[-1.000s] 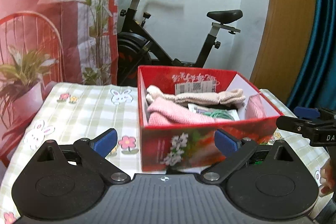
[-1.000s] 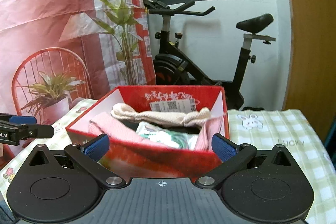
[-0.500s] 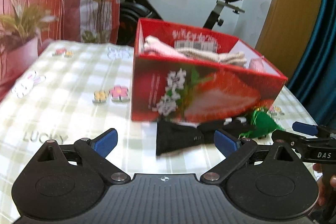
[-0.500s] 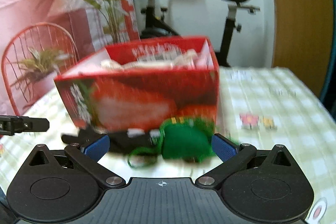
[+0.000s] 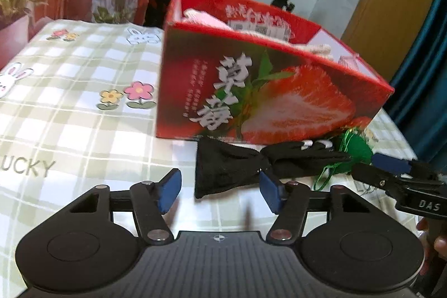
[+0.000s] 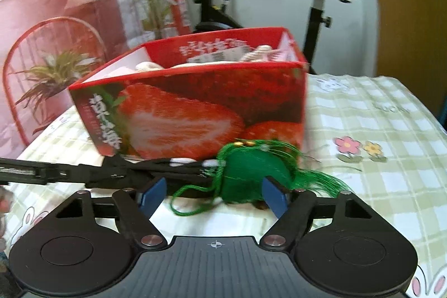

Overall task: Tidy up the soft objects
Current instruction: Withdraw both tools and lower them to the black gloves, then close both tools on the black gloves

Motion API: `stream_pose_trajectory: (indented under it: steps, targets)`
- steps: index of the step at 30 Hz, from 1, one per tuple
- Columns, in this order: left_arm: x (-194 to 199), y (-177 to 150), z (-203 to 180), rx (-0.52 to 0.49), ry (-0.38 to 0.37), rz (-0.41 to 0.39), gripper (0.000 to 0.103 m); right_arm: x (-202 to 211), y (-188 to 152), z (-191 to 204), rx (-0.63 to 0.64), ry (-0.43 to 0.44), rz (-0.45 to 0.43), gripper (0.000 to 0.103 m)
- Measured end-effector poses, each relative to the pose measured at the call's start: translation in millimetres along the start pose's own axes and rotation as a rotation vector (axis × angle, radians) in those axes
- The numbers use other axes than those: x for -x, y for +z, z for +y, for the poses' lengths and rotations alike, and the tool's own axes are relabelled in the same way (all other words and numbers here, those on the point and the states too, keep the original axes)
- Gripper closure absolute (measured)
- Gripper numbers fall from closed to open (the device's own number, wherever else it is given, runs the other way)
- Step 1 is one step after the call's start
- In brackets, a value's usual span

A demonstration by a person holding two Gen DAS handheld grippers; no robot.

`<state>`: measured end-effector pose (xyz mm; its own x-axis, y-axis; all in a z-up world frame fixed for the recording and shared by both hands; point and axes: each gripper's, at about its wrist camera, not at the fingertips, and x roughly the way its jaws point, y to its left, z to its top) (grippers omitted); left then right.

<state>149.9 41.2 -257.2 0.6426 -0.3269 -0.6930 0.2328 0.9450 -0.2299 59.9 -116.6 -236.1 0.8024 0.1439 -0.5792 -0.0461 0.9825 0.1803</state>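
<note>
There is 1 red strawberry box [image 5: 268,91] on the table. Before it lie 2 soft things: 1 black glove [image 5: 232,164] and 1 green tasselled pouch [image 6: 245,172]. There are 2 grippers, the left gripper [image 5: 220,193] and the right gripper [image 6: 213,194]. Behind stand 1 exercise bike [image 6: 212,4] and 1 red wire chair [image 6: 53,57]. How many cloths are in the box, I cannot tell.

red strawberry-print box [image 5: 268,91], black cloth [image 5: 223,166], green tasselled pouch [image 6: 245,172], green-checked flowered tablecloth [image 5: 69,102].
</note>
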Motion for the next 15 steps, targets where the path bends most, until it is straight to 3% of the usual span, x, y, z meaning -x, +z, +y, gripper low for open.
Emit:
stream_pose_trajectory:
  steps: [2,3,4,6,7,15]
  targets:
    - [-10.3,1.5,-2.9,-0.014,-0.007,0.021,0.039,-2.5,2.0,2.9,0.004,0.008,0.001,0.031]
    - [-14.5,2.1,-4.7,-0.02,-0.013,0.027,0.044,-3.6,2.8,3.8,0.003,0.011,0.004,0.032]
    - [-17.0,2.4,-5.5,-0.024,-0.023,0.029,0.051,-4.5,3.5,4.4,0.003,0.014,0.006,0.032]
    - [-19.6,4.2,-8.9,-0.047,0.002,0.04,0.081,-5.4,4.7,5.5,0.004,0.018,0.009,0.033]
    - [-17.8,4.1,-9.5,-0.057,-0.001,0.036,0.086,-5.1,5.2,6.1,0.006,0.02,0.008,0.033]
    - [5.4,-3.9,9.5,-0.029,-0.007,0.03,0.09,-3.7,7.0,14.6,0.025,0.049,0.01,0.033]
